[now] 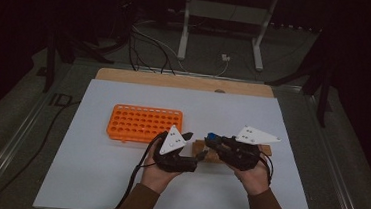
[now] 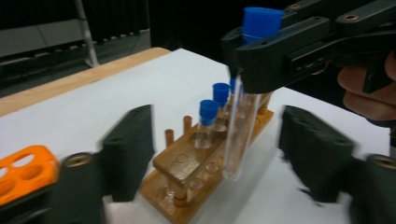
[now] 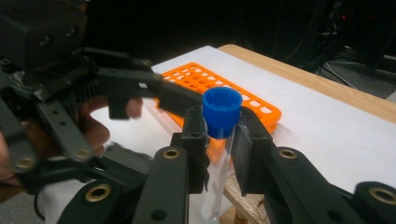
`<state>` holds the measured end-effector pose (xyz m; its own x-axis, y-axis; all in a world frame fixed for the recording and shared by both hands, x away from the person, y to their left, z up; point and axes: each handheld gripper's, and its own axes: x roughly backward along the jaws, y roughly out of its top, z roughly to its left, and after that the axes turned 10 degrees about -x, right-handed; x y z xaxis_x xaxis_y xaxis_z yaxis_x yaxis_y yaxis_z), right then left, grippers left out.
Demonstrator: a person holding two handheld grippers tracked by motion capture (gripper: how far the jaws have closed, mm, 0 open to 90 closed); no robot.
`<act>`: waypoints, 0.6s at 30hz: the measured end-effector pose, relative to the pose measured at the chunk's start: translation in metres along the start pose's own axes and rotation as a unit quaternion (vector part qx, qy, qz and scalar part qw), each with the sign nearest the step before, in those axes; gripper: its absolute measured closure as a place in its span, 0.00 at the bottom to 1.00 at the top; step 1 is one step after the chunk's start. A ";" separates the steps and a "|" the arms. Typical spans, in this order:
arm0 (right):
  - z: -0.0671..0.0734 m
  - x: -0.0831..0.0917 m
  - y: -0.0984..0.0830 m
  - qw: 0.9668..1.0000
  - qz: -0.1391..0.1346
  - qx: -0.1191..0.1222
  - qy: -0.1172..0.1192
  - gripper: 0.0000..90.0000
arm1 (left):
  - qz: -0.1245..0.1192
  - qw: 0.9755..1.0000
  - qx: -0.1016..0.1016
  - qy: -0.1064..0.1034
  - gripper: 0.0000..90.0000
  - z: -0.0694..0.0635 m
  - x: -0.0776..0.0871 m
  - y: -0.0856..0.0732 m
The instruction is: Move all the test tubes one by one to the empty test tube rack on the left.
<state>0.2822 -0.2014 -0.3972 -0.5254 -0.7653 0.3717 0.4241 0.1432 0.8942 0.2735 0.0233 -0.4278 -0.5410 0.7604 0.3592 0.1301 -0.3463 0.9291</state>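
the right hand-held gripper (image 3: pixel 219 154) is clamped on a clear test tube (image 3: pixel 217 182) with a blue cap (image 3: pixel 222 111), its jaws pressing the glass just under the cap so the tube hangs upright. in the left gripper view the same tube (image 2: pixel 240 135) hangs between the jaws of the left hand-held gripper (image 2: pixel 217 154), which stand apart on either side of it without touching the glass. the tube's rounded bottom sits just above the front edge of a wooden rack (image 2: pixel 196 172), apart from it. two more blue-capped tubes (image 2: pixel 208 123) stand upright in that rack's holes behind the held one. in the high view both grippers meet near the middle of the table (image 1: pixel 92 177), the left hand-held gripper (image 1: pixel 190 145) pointing right and the right hand-held gripper (image 1: pixel 211 139) pointing left, with the wooden rack (image 1: pixel 209 154) beneath them. an orange tube rack (image 1: pixel 144 124) lies flat on the white table top just to the left of the left gripper, its holes bare.
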 end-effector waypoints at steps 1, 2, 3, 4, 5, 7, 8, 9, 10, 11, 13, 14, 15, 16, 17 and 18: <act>0.001 -0.001 0.000 1.000 0.001 0.001 0.001 0.85 | 0.000 1.000 0.000 -0.006 0.44 0.000 -0.001 0.000; 0.002 -0.002 0.000 1.000 0.001 0.001 0.003 0.85 | -0.002 1.000 0.000 -0.012 0.49 0.000 -0.002 0.000; 0.002 -0.002 0.000 1.000 0.001 0.002 0.004 0.85 | -0.003 1.000 0.000 -0.016 0.54 -0.001 -0.003 0.000; 0.003 -0.002 0.000 1.000 0.000 0.002 0.005 0.85 | -0.001 1.000 -0.002 -0.018 0.57 -0.001 -0.004 0.000; 0.003 -0.003 0.000 1.000 0.000 0.002 0.006 0.85 | -0.001 1.000 -0.001 -0.021 0.60 -0.001 -0.005 0.000; 0.004 -0.003 0.000 1.000 0.000 0.002 0.007 0.85 | -0.003 1.000 0.000 -0.022 0.66 -0.001 -0.006 0.000; 0.004 -0.004 -0.001 1.000 0.000 0.001 0.009 0.85 | -0.005 1.000 0.001 -0.024 0.69 -0.001 -0.006 0.000; 0.004 -0.004 -0.001 1.000 0.001 0.001 0.009 0.85 | -0.006 1.000 0.001 -0.025 0.71 -0.001 -0.006 0.000; 0.004 -0.004 -0.001 1.000 0.000 0.001 0.009 0.85 | -0.007 1.000 0.002 -0.027 0.73 -0.001 -0.007 0.000; 0.004 -0.004 -0.001 1.000 0.000 0.001 0.009 0.85 | -0.006 1.000 0.000 -0.029 0.73 -0.001 -0.008 0.001; 0.005 -0.005 -0.001 1.000 0.001 -0.001 0.012 0.85 | -0.005 0.999 -0.001 -0.032 0.78 -0.002 -0.009 0.001; 0.005 -0.005 -0.001 1.000 0.001 -0.001 0.012 0.85 | -0.006 0.999 -0.002 -0.033 0.78 -0.002 -0.009 0.001; 0.005 -0.005 -0.001 1.000 0.001 0.001 0.012 0.85 | -0.007 0.999 -0.003 -0.035 0.83 -0.002 -0.009 0.001; 0.005 -0.005 -0.001 1.000 0.001 0.001 0.013 0.85 | -0.006 0.999 -0.004 -0.036 0.84 -0.002 -0.009 0.001; 0.005 -0.005 -0.001 1.000 0.000 -0.001 0.014 0.84 | -0.007 0.999 -0.005 -0.038 0.85 -0.002 -0.009 0.001; 0.005 -0.005 -0.001 1.000 -0.001 -0.002 0.015 0.79 | -0.007 0.999 -0.006 -0.037 0.85 -0.002 -0.009 0.001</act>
<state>0.2809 -0.1948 -0.3990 -0.5033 -0.7845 0.3623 0.4264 0.1391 0.8937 0.2763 0.0152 -0.4305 -0.4792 0.8037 0.3527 0.1126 -0.3423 0.9328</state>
